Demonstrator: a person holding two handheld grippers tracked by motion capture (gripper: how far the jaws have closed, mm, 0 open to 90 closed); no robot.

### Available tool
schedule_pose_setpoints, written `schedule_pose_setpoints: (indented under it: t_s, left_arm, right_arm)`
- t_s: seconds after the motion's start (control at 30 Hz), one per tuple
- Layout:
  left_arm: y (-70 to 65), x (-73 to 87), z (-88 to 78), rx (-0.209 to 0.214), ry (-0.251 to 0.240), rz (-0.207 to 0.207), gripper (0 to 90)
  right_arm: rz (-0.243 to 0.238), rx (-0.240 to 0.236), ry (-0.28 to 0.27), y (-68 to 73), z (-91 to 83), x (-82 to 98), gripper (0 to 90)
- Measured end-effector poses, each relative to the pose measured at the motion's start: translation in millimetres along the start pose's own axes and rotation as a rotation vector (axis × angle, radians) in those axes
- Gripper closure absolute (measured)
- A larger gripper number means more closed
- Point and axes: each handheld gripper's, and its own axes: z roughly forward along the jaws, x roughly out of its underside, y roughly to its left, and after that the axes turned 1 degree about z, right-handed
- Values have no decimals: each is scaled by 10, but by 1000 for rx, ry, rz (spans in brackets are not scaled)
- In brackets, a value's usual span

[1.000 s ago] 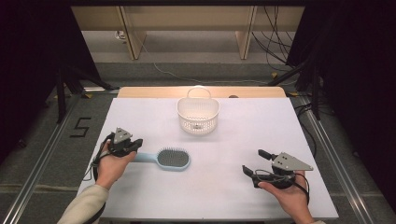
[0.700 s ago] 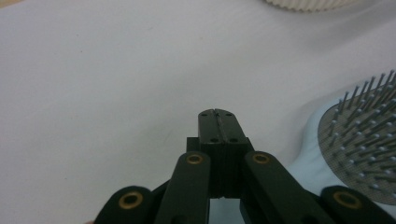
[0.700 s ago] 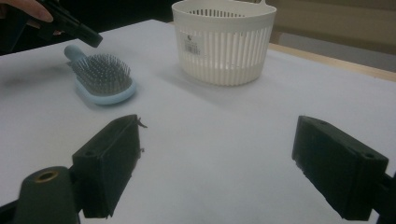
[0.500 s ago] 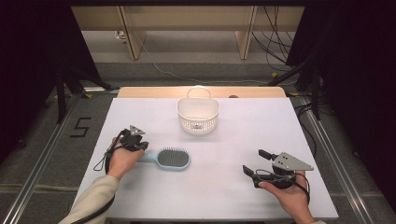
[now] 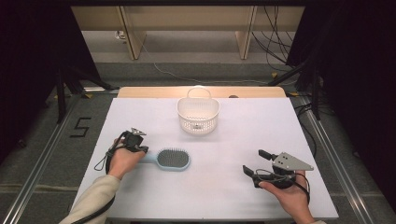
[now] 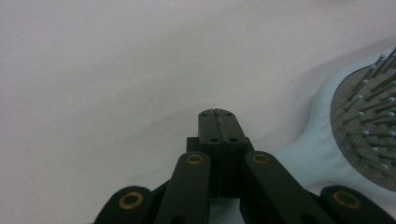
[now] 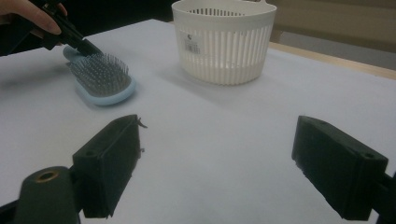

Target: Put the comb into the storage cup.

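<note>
A light blue hairbrush point(image 5: 173, 159) lies bristles up on the white table, its handle pointing left. My left gripper point(image 5: 142, 150) sits at that handle with its jaws pressed flat together and nothing between them; in the left gripper view its tip point(image 6: 218, 113) rests just beside the brush point(image 6: 359, 126). The right gripper view shows that gripper's tip point(image 7: 77, 39) touching the handle end of the brush point(image 7: 100, 74). My right gripper point(image 5: 254, 162) rests low at the front right, jaws wide apart and empty point(image 7: 224, 158).
A white slotted basket point(image 5: 198, 114) with a handle stands at the back middle of the table point(image 5: 280, 121), seen close behind the brush as the basket point(image 7: 224, 42) in the right gripper view. A wooden strip runs along the table's far edge.
My left hand has moved right and slightly down, bringing its gripper's tip onto the brush handle. The right hand and the brush have stayed put.
</note>
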Motion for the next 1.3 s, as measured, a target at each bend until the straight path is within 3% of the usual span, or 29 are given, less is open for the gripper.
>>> schedule_pose_setpoints:
  t_s: [0.23,0.4,0.77,1.3]
  left_arm:
    - [-16,13,-18,2,37,1,900]
    - [-54,66,-64,13,83,20,900]
    - [-184,208,-191,33,124,55,900]
    - [-408,399,-343,47,143,92,899]
  right_arm:
    - [2,1,0,-1,-1,0,163]
    - [3,2,-3,-6,-8,1,163]
    - [10,10,-8,-19,-17,2,164]
    - [12,14,-5,-19,-22,2,168]
